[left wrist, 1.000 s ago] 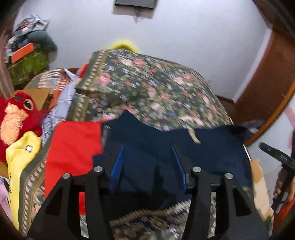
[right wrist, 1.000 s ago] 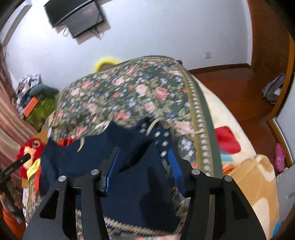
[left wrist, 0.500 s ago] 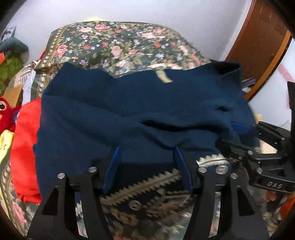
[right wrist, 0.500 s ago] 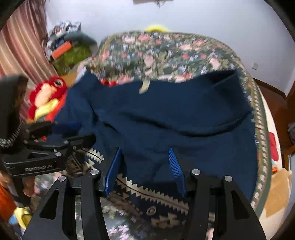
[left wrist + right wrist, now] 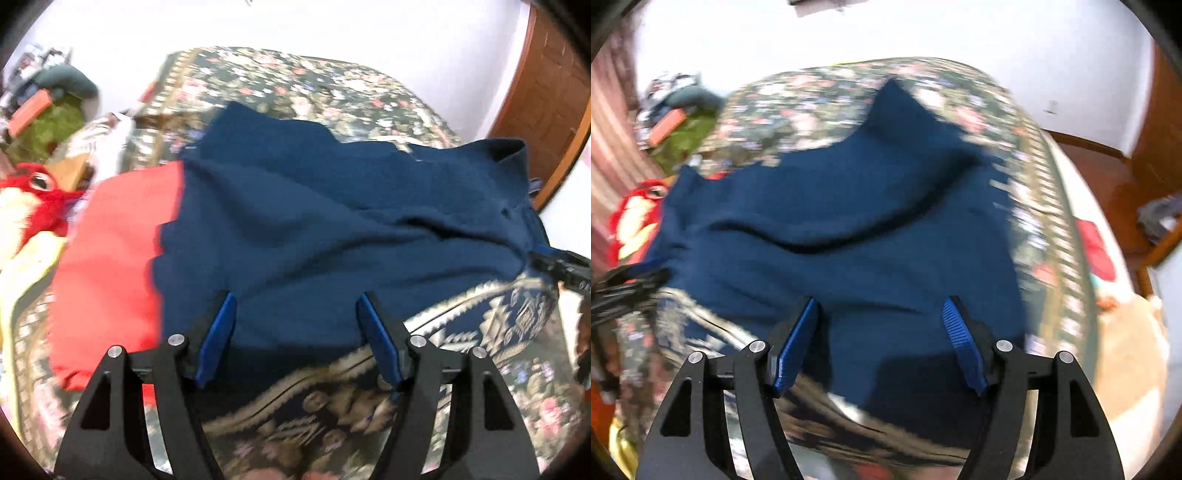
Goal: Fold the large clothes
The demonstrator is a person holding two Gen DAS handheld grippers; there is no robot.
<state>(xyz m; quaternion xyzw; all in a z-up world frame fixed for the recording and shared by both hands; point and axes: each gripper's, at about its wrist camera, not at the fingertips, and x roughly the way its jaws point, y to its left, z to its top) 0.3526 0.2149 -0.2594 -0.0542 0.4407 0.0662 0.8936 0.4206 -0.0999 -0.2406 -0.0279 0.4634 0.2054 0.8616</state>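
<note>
Navy fleece or knit, by the look of it: the garment (image 5: 332,229) lies spread on the floral bedspread (image 5: 295,81) just ahead of both tools, its patterned hem band (image 5: 498,317) nearest them. It creases softly and drapes over itself, so I judge it limp, fairly light and not slippery; it should bunch if dragged. Best holds seem to be the hem corners or the far shoulder points, pinching the layers together.

Ahead of the left gripper (image 5: 295,325), jaws spread wide and holding nothing, blue cloth fills the gap between the pads. Likewise the right gripper (image 5: 879,325) stands wide apart and empty above the cloth (image 5: 849,229).

Left of the left tool sits a red cloth (image 5: 118,258), partly under the garment, and beyond it a red plush toy (image 5: 40,192).
</note>
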